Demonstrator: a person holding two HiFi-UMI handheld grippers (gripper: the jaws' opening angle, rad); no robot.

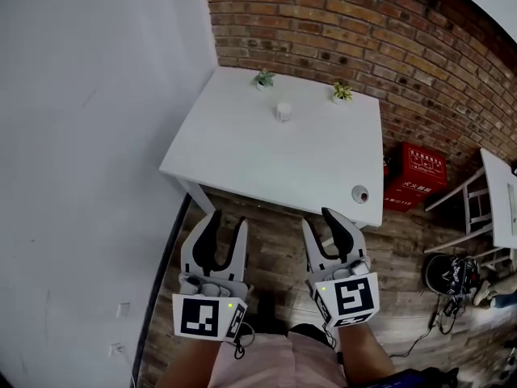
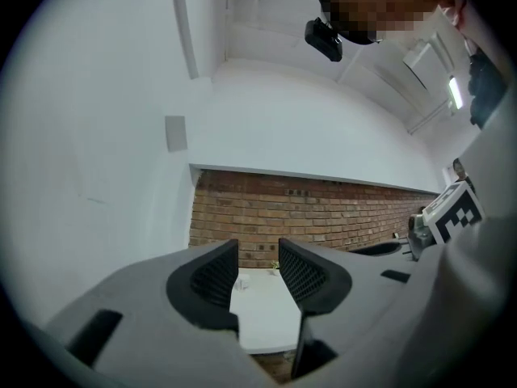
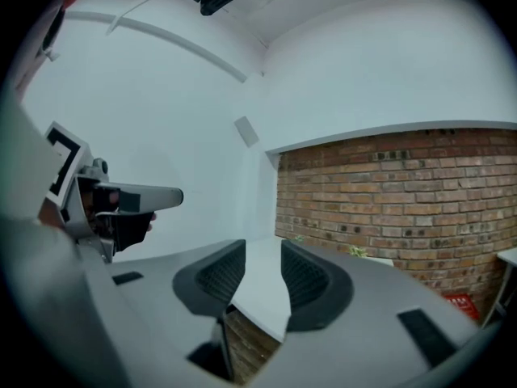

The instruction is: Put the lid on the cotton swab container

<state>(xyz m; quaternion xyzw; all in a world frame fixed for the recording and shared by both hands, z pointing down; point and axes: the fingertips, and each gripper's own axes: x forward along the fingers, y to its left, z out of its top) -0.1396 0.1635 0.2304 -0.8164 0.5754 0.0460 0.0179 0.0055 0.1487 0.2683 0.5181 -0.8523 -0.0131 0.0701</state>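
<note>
Currently my left gripper (image 1: 227, 218) and right gripper (image 1: 321, 218) both have jaws spread, nothing between them, short of the white square desk (image 1: 242, 156). Small white cylindrical container (image 1: 282, 111) stands toward the desk's back edge; small round white lid (image 1: 360, 193) lies near the front-right corner.

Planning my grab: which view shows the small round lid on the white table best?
Head view: the small round whitish lid sits plainly near the front right edge of the white table. Neither gripper view shows it.

- Bare across the middle of the white table (image 1: 242, 152), open from the near edge
- Blocked at the back by a plant (image 1: 263, 78), the cotton swab container (image 1: 282, 111), a second plant (image 1: 342, 92), brick wall (image 1: 339, 23) behind
- Shut off on the left by a white wall (image 1: 81, 136)
</note>
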